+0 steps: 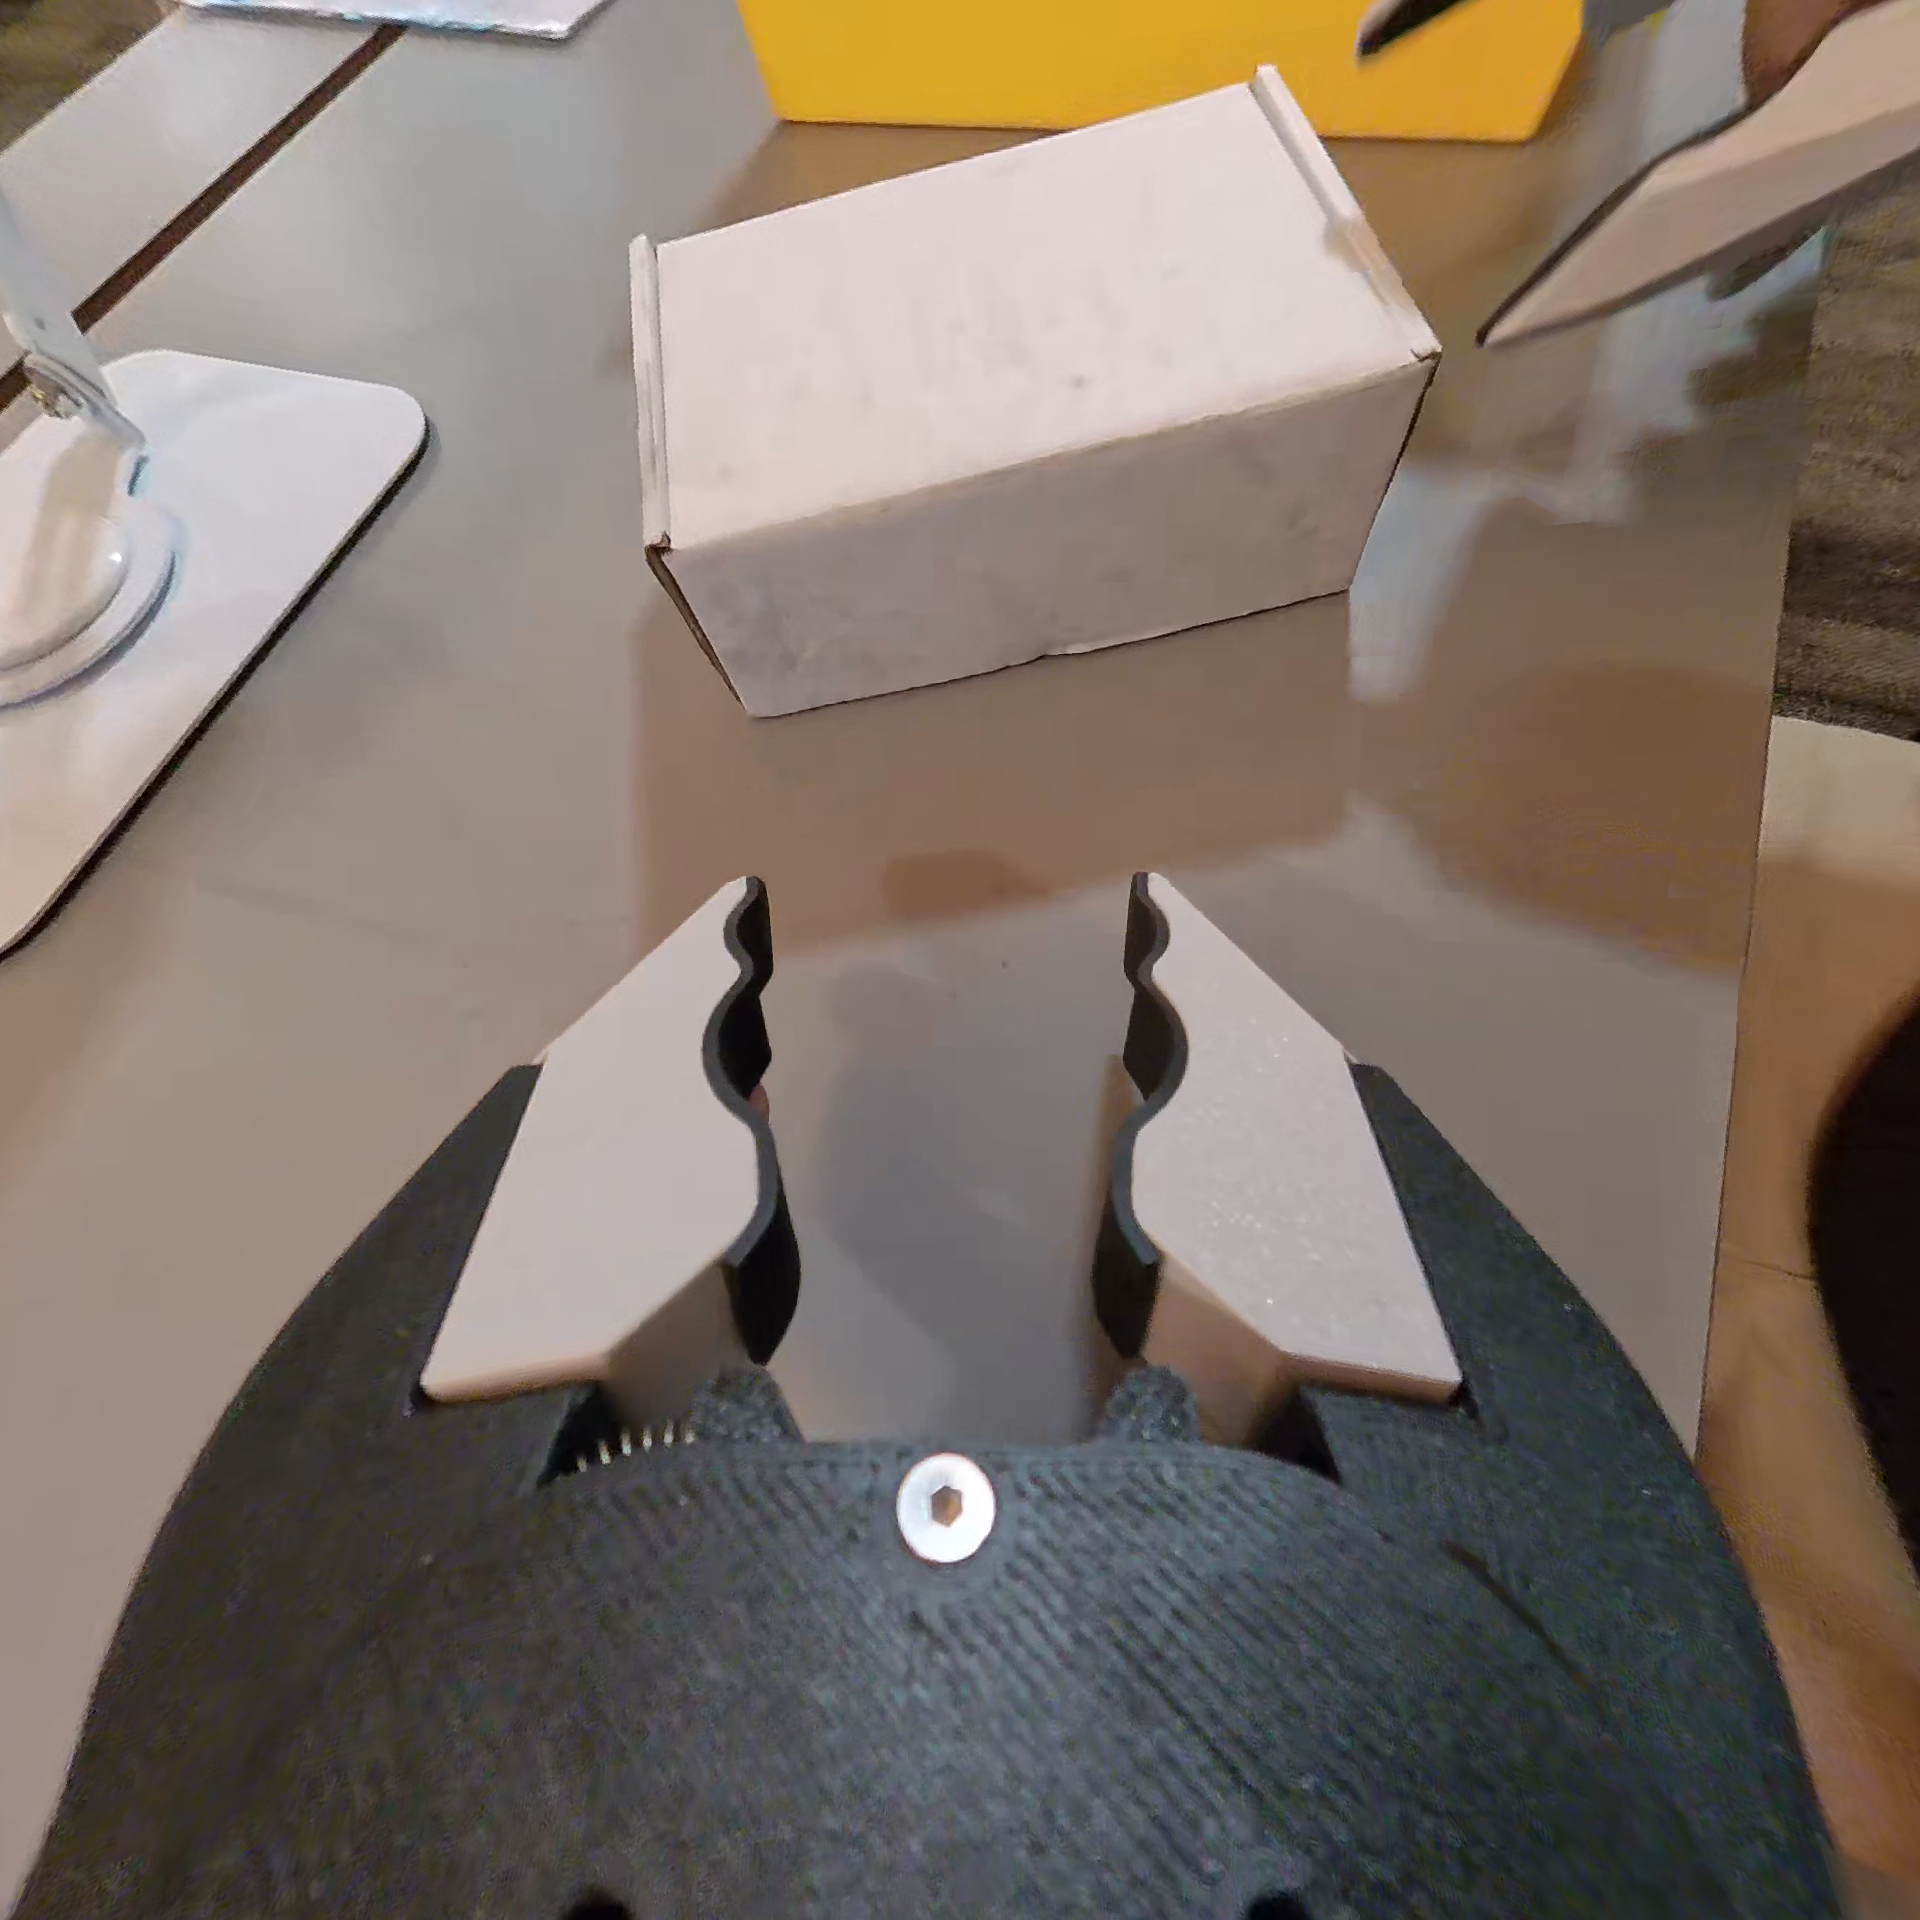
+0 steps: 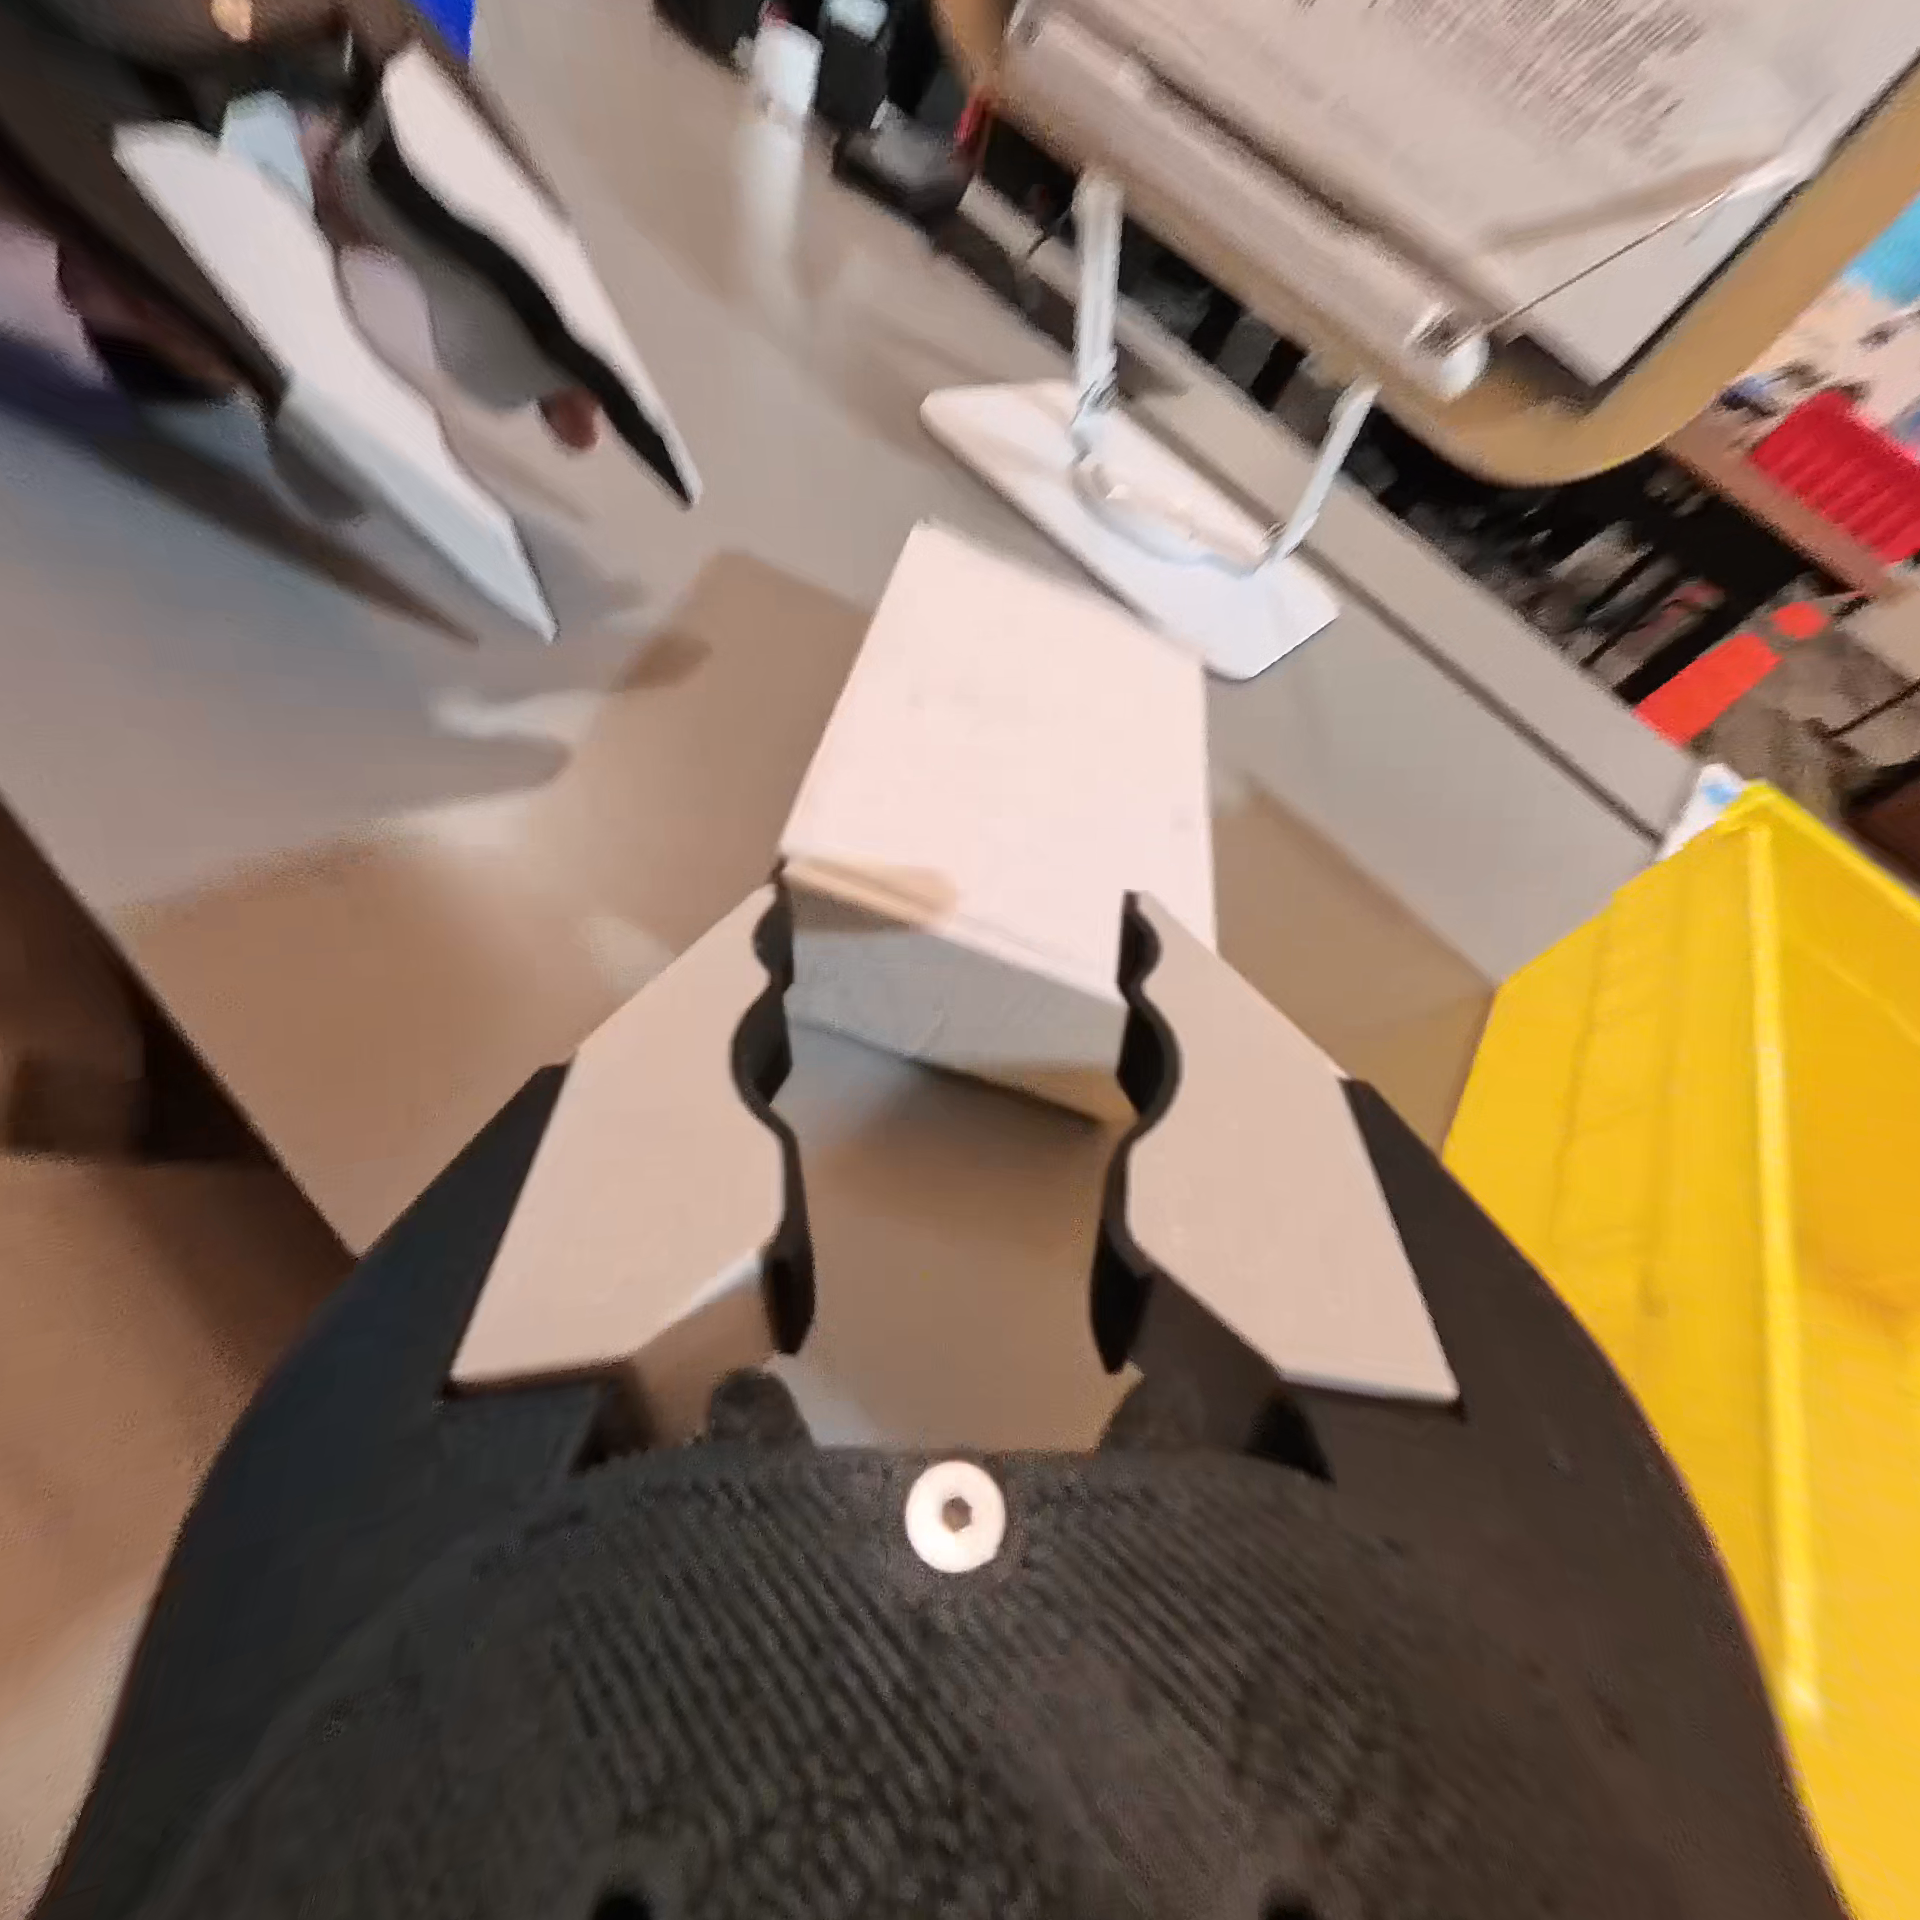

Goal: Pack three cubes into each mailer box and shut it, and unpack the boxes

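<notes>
Above the tan table (image 1: pixel 436 810) the left gripper (image 1: pixel 951 904) hangs with its two fingers spread wide apart, nothing between them and nothing touching them; only bare tabletop shows in the gap. Ahead of it, well apart, lies the white mailer box (image 1: pixel 1018 416), shut, resting flat on the table with one corner turned toward the camera. The right gripper (image 2: pixel 951 925) is likewise spread open and holds nothing; in its own view the near end of the box (image 2: pixel 997 831) sits just past the fingertips and seems framed between them, though whether the fingers touch the cardboard cannot be told from this blurred picture. From the left wrist view the right gripper's pale finger (image 1: pixel 1704 197) shows at the upper right, above and beside the box's far end. A yellow bin (image 1: pixel 1153 62) stands just behind the box, and in the right wrist view it (image 2: pixel 1704 1247) is close by on the right. A white stand with a flat base (image 1: pixel 208 540) sits off to the box's left, carrying a tilted board with papers (image 2: pixel 1455 156). No cubes can be seen, since the box is shut. The background beyond the table is smeared by motion and hard to make out.
</notes>
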Tool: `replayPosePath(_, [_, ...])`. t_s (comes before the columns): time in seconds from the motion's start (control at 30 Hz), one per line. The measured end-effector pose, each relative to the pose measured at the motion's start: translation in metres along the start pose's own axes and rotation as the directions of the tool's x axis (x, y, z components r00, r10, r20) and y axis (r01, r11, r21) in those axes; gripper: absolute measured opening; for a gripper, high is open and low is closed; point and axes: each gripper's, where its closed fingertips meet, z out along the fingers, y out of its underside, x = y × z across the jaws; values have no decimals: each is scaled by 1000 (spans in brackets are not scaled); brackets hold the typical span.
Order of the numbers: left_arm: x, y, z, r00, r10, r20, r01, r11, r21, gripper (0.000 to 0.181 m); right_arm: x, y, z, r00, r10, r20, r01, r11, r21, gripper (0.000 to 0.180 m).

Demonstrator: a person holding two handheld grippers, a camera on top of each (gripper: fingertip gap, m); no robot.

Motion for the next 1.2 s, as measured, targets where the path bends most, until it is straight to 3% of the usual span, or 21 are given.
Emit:
replayPosePath(0.1, [1, 0, 2, 1000, -2, 2, 2, 1000, -7, 68, 6, -22, 6, 994, 93, -55, -89, 994, 61, 99])
replayPosePath(0.13, [1, 0, 2, 1000, -4, 0, 4, 1000, -11, 68, 5, -20, 14, 990, 134, -52, -133, 991, 25, 117])
replayPosePath(0.27, [4, -1, 4, 1000, -1, -4, 1, 1000, -13, 68, 15, 0, 46, 967, 239, -90, -250, 957, -149, 153])
replayPosePath(0.33, [6, -1, 4, 1000, 8, -2, -8, 1000, -14, 69, 20, 6, 58, 951, 295, -95, -309, 923, -228, 157])
replayPosePath(0.5, [10, 0, 1, 1000, 19, -5, -19, 1000, -6, 70, 4, 37, 80, 928, 373, -23, -341, 821, -457, 155])
replayPosePath(0.6, [9, 1, -2, 1000, 10, -12, -10, 1000, -1, 78, -7, 31, 75, 916, 394, 81, -316, 829, -462, 141])
replayPosePath(0.67, [8, 2, -6, 1000, 6, -20, -5, 1000, 11, 91, -21, 24, 68, 879, 432, 200, -308, 837, -453, 137])
replayPosePath(0.8, [4, -2, -17, 999, 3, -34, -1, 998, 62, 109, -51, 20, 47, 852, 299, 431, -111, 906, -408, 136])
replayPosePath(0.9, [16, -8, -24, 994, 54, -93, -46, 995, 92, 124, -91, 9, 23, 734, 151, 662, 36, 965, -260, 135])
replayPosePath(0.93, [24, -7, -25, 988, 87, -128, -76, 993, 85, 136, -98, 6, 19, 711, 136, 690, 45, 970, -237, 136])
replayPosePath(1.1, [64, 14, -17, 947, 193, -256, -210, 977, -40, 145, -109, 2, 15, 674, 107, 731, 69, 976, -206, 135])
replayPosePath(1.2, [63, 18, -5, 948, 250, -195, -267, 961, -69, 149, -112, 2, 10, 653, 112, 749, 62, 978, -200, 133])
